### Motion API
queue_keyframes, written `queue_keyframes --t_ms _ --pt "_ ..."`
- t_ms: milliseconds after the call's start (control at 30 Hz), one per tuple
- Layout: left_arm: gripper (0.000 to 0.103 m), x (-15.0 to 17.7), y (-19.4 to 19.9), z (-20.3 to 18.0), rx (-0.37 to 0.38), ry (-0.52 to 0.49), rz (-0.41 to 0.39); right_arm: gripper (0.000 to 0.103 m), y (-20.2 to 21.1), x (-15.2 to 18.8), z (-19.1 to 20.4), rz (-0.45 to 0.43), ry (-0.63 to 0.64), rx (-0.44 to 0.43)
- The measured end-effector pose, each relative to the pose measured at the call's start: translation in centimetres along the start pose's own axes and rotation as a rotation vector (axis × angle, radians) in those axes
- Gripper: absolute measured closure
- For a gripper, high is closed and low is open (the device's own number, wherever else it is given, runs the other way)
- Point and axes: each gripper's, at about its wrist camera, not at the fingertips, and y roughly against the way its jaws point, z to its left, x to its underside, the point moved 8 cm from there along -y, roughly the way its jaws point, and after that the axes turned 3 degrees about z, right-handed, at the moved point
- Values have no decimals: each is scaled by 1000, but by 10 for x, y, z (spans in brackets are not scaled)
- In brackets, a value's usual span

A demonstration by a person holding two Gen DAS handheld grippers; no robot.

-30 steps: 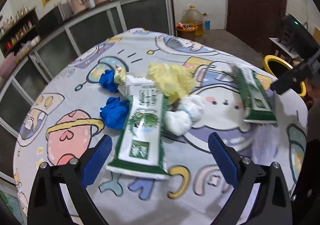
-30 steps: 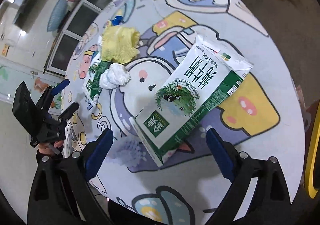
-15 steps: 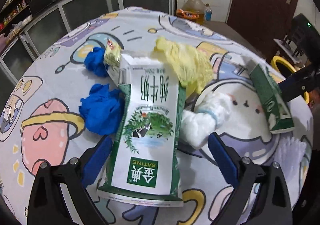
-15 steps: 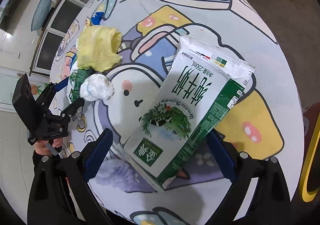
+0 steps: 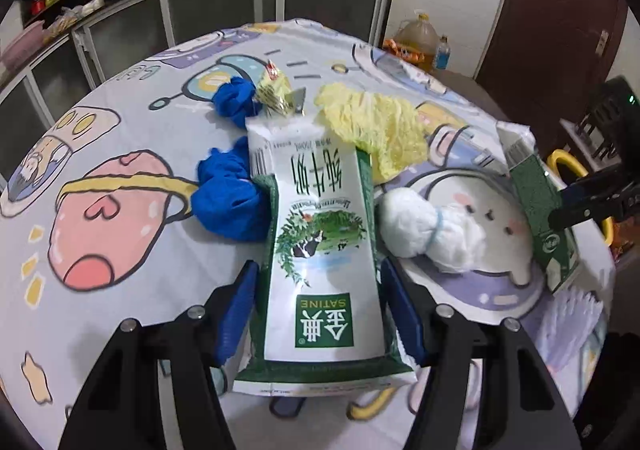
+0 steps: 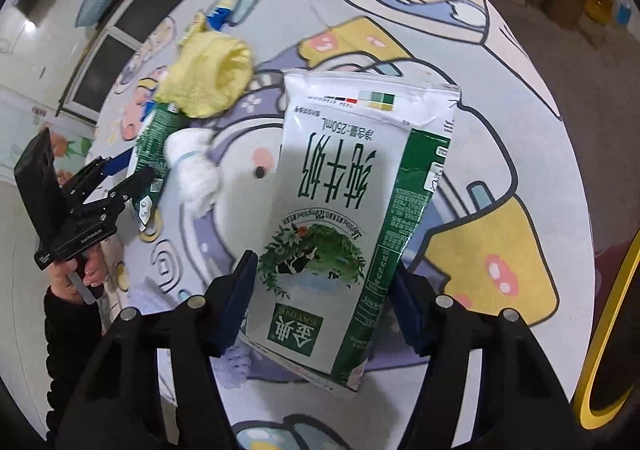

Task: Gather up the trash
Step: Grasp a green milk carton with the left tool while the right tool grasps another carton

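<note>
Claws angled steeply down, both closing: left claw [image 5: 318, 314] round milk carton [image 5: 320, 246], right claw [image 6: 322, 302] round second carton [image 6: 344, 218].

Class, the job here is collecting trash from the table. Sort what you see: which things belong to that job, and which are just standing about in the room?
Belong to the job:
milk carton between the left tool's closing jaws
second milk carton
yellow paper wad
white paper wad
blue gloves
snack wrapper

Just standing about:
oil jug
water bottle
cabinets
door
</note>
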Motion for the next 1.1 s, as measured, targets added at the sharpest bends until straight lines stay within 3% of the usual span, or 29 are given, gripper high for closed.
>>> queue_keyframes --t_ms 367,400,467,600,733,767,800,900,1000,1100 --pt "48 11 87 3 -18 82 -151 44 60 11 14 -142 37 -64" --pt "52 14 92 2 -21 86 -157 44 62 12 14 -147 35 -69" --pt "102 22 96 2 0 98 -137 45 63 15 14 -145 36 -74" --pt "102 45 92 6 -51 99 -90 45 62 25 12 -129 40 -92" --pt "101 63 92 -3 -3 72 -51 45 65 32 14 -130 53 -99" --pt "97 66 94 -8 -3 52 -46 45 67 33 15 -130 57 -103" --pt "87 67 94 -14 -11 25 -34 45 68 34 15 -131 59 -105" --pt "25 65 91 -18 -74 -4 -16 45 69 35 17 -133 64 -112" --pt "24 55 78 -21 -72 12 22 45 67 36 19 -131 68 -120" --pt "24 54 54 -19 -136 23 125 45 66 39 21 -124 85 -123"
